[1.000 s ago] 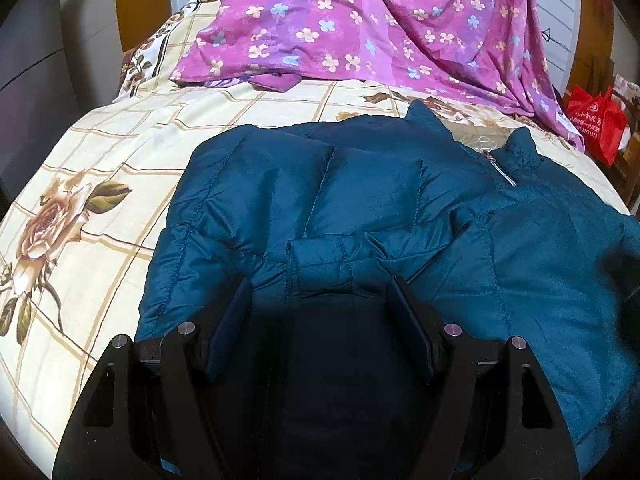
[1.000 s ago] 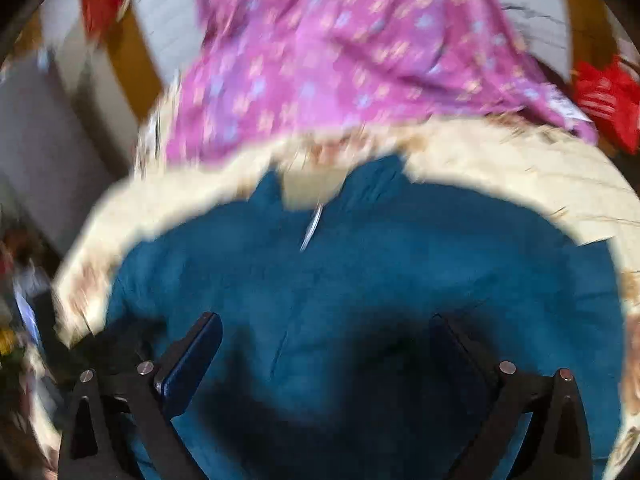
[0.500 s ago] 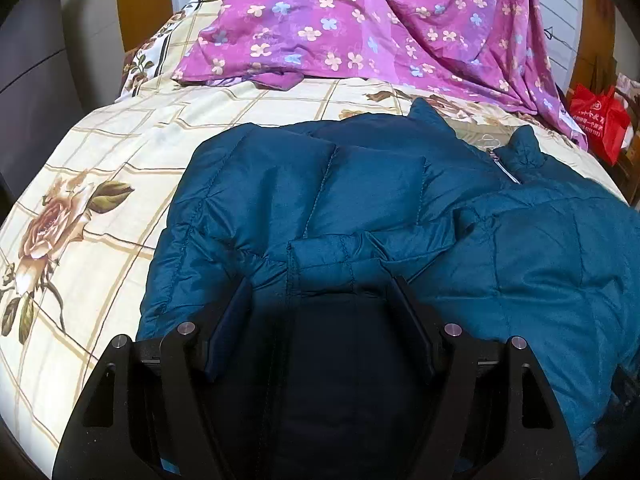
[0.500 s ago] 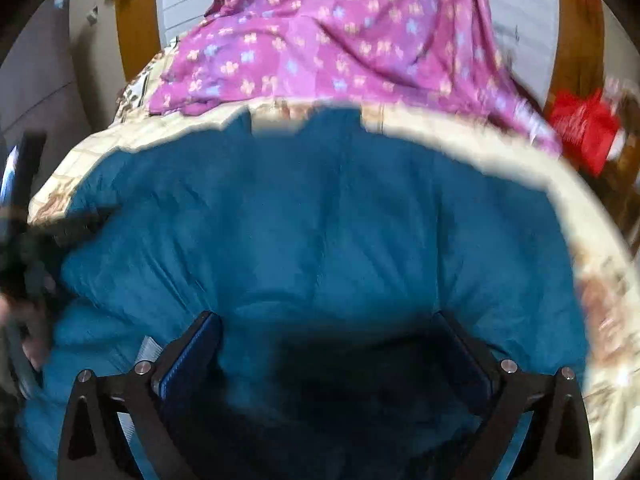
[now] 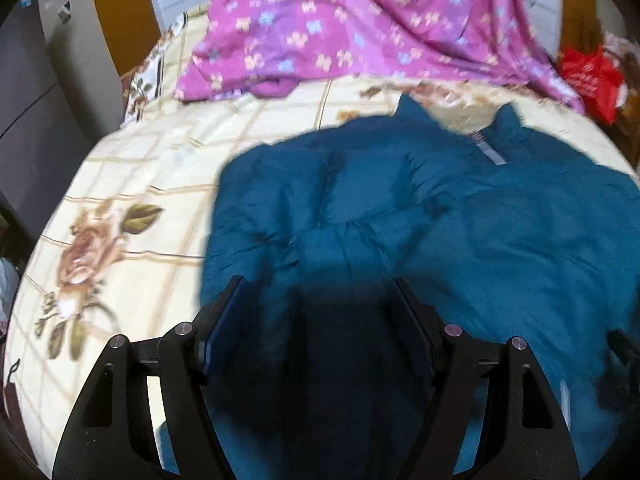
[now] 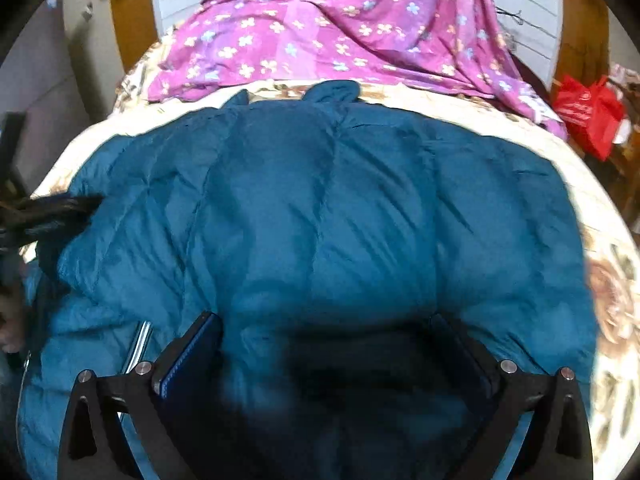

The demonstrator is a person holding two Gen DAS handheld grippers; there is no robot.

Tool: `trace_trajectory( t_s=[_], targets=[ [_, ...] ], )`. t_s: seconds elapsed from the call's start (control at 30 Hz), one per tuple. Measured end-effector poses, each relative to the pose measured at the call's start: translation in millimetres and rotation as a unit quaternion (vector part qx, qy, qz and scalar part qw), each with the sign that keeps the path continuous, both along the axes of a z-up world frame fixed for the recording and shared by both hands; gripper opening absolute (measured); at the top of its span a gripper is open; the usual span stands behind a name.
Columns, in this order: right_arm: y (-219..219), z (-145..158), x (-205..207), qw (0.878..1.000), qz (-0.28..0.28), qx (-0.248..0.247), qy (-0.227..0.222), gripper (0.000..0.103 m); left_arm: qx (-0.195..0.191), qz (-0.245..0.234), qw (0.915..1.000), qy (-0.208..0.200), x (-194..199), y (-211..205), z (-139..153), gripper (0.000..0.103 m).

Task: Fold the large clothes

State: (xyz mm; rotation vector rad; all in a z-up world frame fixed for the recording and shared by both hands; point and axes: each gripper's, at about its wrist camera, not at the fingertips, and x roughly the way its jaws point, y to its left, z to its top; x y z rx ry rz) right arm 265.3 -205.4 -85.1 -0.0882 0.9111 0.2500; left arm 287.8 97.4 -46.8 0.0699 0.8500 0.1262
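The teal puffer jacket (image 6: 320, 208) lay flat on the bed (image 5: 132, 184), collar nearest the purple floral sheet (image 5: 360, 28), so I kept left tongs (image 5: 316, 312) and right tongs (image 6: 328, 344) spread empty above its hem, ready to fold.

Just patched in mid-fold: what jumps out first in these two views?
A teal puffer jacket spread front-up across the floral bedsheet fills both views. Behind it, a purple flowered cloth drapes at the bed's far end, and a red bag sits off the far right corner.
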Motion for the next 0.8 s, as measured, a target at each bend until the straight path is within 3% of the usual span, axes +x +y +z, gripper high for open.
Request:
trace_trajectory(
  t_s=[0.13, 0.3, 0.4, 0.5, 0.63, 0.7, 0.8],
  targets=[
    [-22, 26, -45, 0.999, -0.002, 0.037, -0.01, 0.103, -0.006, -0.032, 0.9995, 0.007, -57, 5, 8, 0.072],
    [-57, 21, -104, 0.997, -0.003, 0.057, 0.061, 0.103, -0.037, -0.034, 0.995, 0.086, -126, 19, -36, 0.072],
    [-73, -8, -137, 0.988, 0.017, 0.067, 0.135, 0.103, -0.014, -0.041, 0.9959, 0.08, -150, 20, -46, 0.072],
    [-83, 1, -170, 0.992, 0.02, 0.025, 0.123, 0.103, -0.019, -0.031, 0.9952, 0.091, -166, 29, -33, 0.072],
    [-107, 40, -220, 0.997, -0.001, 0.045, 0.06, 0.103, -0.045, -0.026, 0.9976, 0.045, -210, 60, -1, 0.072],
    [-121, 46, -243, 0.997, -0.005, 0.058, 0.04, 0.103, -0.048, -0.017, 0.9977, 0.043, -231, 79, -3, 0.072],
    [-143, 29, -265, 0.997, -0.04, 0.06, 0.038, 0.103, -0.028, 0.008, 0.9973, 0.067, -250, 103, -19, 0.072]
  ],
)
